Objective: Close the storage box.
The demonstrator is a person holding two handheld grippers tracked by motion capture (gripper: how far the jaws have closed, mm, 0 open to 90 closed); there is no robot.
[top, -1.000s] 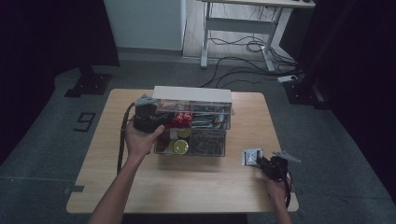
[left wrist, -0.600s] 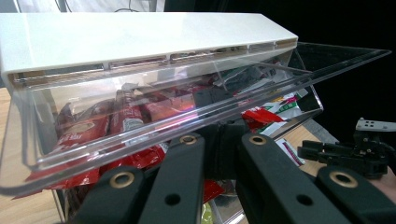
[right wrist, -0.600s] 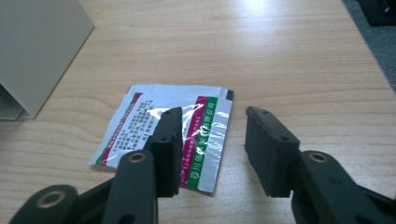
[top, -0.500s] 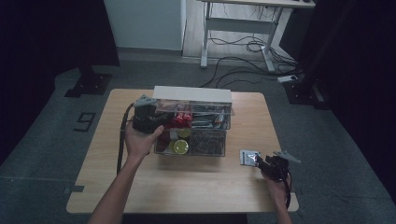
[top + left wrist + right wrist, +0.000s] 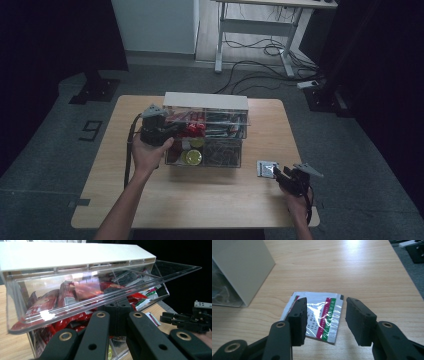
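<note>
Facing sachet — print unreadable

Two black grippers, left gripper and right gripper, with brass-ringed pivot holes, grey three-cornered top plates, black trailing cables; bare forearms.

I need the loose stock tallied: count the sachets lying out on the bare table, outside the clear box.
1. A silver sachet with red and green stripes lies flat on the wooden table, between the right gripper's open jaws, right of the clear box. More packets sit inside the box.
</note>
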